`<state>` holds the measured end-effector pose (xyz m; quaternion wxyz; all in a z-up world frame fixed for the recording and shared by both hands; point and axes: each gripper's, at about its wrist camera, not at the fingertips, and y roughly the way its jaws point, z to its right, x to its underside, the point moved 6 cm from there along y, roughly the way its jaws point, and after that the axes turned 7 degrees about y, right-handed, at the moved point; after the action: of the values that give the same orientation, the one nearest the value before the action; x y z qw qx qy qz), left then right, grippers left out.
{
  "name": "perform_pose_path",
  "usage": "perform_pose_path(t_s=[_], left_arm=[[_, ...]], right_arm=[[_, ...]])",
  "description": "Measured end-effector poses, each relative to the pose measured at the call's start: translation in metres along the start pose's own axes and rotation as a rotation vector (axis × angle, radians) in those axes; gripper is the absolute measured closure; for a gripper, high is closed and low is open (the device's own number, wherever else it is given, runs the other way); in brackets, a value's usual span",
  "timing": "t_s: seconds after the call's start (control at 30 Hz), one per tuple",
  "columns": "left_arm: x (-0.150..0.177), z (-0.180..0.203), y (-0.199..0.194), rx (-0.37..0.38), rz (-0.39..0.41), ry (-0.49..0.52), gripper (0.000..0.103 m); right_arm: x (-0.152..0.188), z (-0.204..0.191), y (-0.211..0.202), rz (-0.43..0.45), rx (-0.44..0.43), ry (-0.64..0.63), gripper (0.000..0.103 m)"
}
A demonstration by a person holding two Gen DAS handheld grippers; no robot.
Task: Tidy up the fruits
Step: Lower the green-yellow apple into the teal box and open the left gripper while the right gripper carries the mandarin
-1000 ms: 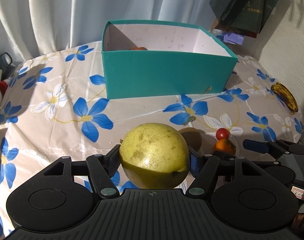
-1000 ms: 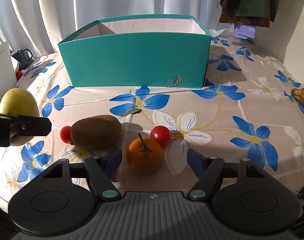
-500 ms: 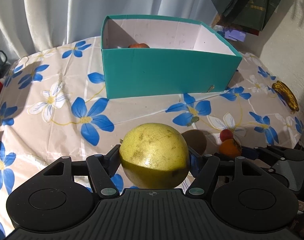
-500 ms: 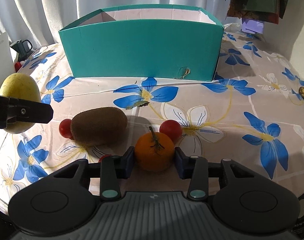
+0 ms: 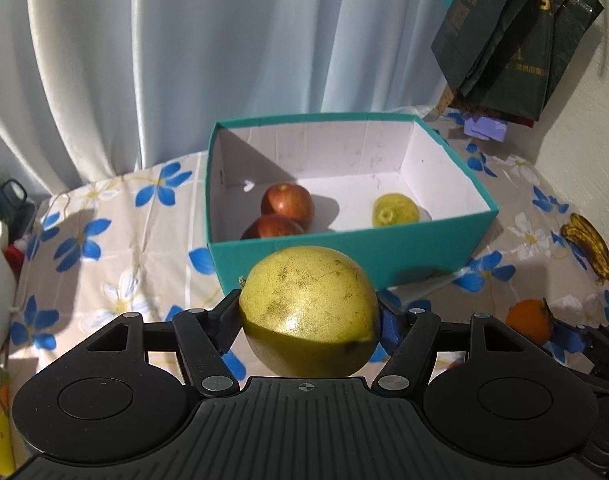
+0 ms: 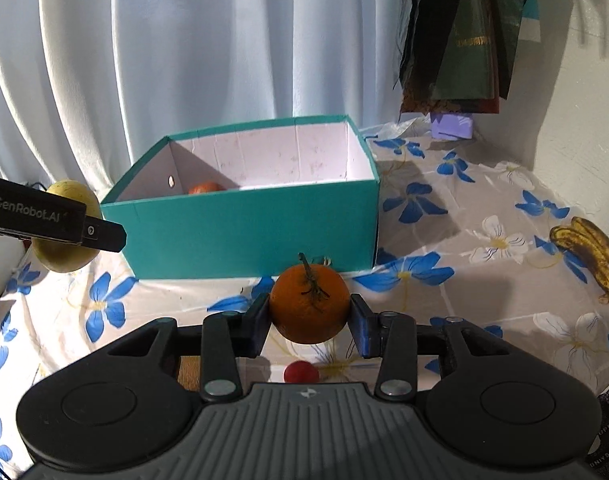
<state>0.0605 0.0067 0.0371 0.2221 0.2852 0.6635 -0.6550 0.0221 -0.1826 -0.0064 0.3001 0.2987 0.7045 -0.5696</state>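
My left gripper (image 5: 309, 314) is shut on a large yellow-green fruit (image 5: 309, 308) and holds it raised in front of the teal box (image 5: 424, 248). Inside the box lie two red apples (image 5: 287, 205) and a small yellow fruit (image 5: 395, 210). My right gripper (image 6: 310, 316) is shut on an orange (image 6: 309, 309) with a stem, lifted above the table before the box (image 6: 248, 228). The left gripper and its yellow fruit (image 6: 64, 236) show at the left of the right wrist view. A cherry tomato (image 6: 301, 372) lies on the table below the orange.
A flowered tablecloth (image 6: 484, 280) covers the round table. A browned banana (image 6: 592, 252) lies at the right, near the wall. Dark bags (image 5: 512, 40) hang at the back right. White curtains stand behind the box. A dark mug (image 5: 8, 200) sits at the far left.
Both grippers have risen, so the box's inside now shows. The right gripper has lifted the orange off the table; the kiwi and one tomato have dropped out of view.
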Motion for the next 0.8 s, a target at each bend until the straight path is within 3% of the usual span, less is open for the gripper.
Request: perform_pose_path(t_s=[0.27,0.8], left_arm=[[-0.040,0.002,0.015,-0.040,0.032,0.018,0.031],[-0.073,0.006,0.054,-0.072,0.046,0.034,0.031]], right_arm=[[-0.028,0.008,-0.007,0.062,0.024,0.017,0.062],[-0.049,0.018,-0.003,0.100,0.054,0.047,0.062]])
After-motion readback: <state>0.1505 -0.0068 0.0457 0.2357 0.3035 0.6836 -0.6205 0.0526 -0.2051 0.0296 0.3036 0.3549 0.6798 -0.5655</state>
